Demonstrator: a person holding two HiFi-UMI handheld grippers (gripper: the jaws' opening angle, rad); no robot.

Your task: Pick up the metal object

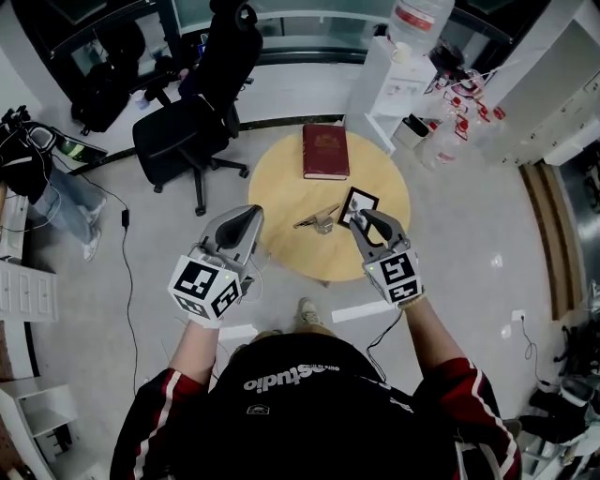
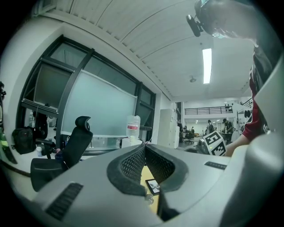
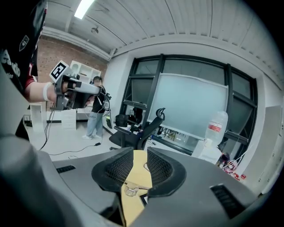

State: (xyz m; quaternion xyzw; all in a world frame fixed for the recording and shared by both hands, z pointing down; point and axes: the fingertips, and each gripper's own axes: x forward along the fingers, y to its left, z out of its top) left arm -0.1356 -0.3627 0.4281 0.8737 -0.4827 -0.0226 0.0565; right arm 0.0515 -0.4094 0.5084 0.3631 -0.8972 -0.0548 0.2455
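Observation:
The metal object (image 1: 318, 220), a small shiny clip, lies near the middle of the round wooden table (image 1: 281, 244). A black-framed card (image 1: 359, 205) lies just right of it. My right gripper (image 1: 362, 221) hovers over the card's near edge, open and empty. In the right gripper view the metal object (image 3: 132, 189) shows far below through the gap of that right gripper (image 3: 140, 153). My left gripper (image 1: 250, 218) hangs over the table's left edge, shut on nothing. Under the closed tips of the left gripper (image 2: 143, 147) I see the card (image 2: 153, 186).
A red book (image 1: 325, 150) lies at the table's far side. A black office chair (image 1: 192, 122) stands to the far left, a white shelf with a water bottle (image 1: 419, 19) behind the table. Cables run across the floor at left.

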